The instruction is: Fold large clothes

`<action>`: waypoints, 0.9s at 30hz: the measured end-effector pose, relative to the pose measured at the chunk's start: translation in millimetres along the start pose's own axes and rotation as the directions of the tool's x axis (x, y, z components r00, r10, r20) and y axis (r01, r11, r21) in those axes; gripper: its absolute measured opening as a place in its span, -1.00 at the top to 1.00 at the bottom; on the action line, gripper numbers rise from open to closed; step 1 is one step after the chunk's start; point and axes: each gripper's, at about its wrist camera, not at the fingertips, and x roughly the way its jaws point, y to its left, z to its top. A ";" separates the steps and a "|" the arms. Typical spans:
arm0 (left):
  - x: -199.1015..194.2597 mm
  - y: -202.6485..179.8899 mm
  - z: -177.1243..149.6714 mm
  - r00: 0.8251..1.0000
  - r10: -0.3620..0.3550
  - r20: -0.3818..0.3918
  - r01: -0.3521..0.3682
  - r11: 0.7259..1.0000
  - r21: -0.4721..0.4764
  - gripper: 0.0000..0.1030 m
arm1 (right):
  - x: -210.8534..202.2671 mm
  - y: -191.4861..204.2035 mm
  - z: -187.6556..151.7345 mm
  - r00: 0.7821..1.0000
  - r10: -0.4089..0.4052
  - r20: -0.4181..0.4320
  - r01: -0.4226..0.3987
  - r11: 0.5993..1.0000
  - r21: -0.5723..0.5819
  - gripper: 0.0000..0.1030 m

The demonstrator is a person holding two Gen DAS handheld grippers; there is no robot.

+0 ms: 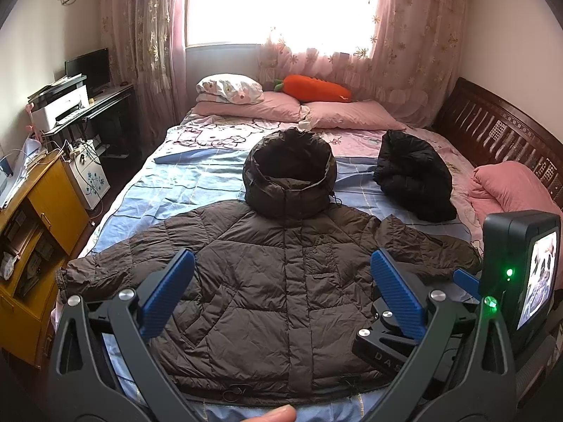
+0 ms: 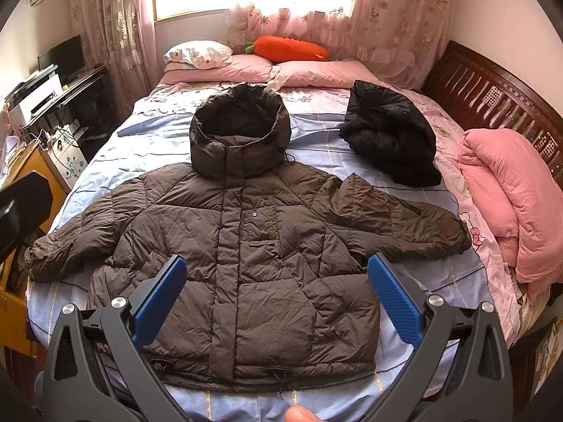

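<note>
A brown hooded puffer jacket (image 1: pixel 281 281) (image 2: pixel 246 246) lies flat, front up, on the bed (image 1: pixel 197 176) (image 2: pixel 440 281), both sleeves spread out and the hood pointing toward the pillows. My left gripper (image 1: pixel 281 263) hovers open above the jacket's lower half, nothing between its blue pads (image 1: pixel 169 292). My right gripper (image 2: pixel 276 270) also stands open above the jacket's hem area, holding nothing. In the left wrist view the right gripper's body and camera (image 1: pixel 520 274) sit at the right edge. A fingertip (image 1: pixel 274 415) (image 2: pixel 299 415) shows at the bottom of each view.
A folded black puffer jacket (image 1: pixel 415 179) (image 2: pixel 390 140) lies on the bed's right side. A rolled pink blanket (image 2: pixel 510 197) rests by the dark wooden bed frame (image 2: pixel 492 102). Pillows (image 2: pixel 246 66) and a carrot plush (image 2: pixel 288 49) sit at the far end. Yellow cabinet (image 1: pixel 31 232) and desk (image 1: pixel 88 105) stand left.
</note>
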 end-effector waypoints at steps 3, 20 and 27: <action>-0.2 0.3 0.1 1.000 -0.001 -0.001 0.001 1.000 0.000 -0.96 | 0.2 -0.8 0.1 1.000 0.002 -0.001 -0.002 1.000 0.000 -0.97; 1.2 1.7 -0.8 1.000 0.002 -0.004 -0.002 1.000 -0.006 -0.96 | 4.0 3.2 -1.0 1.000 0.004 0.000 -0.004 1.000 -0.002 -0.97; 4.3 3.9 -2.8 1.000 0.002 -0.005 -0.003 1.000 -0.008 -0.96 | 3.6 1.6 0.6 1.000 0.005 0.000 -0.005 1.000 -0.001 -0.97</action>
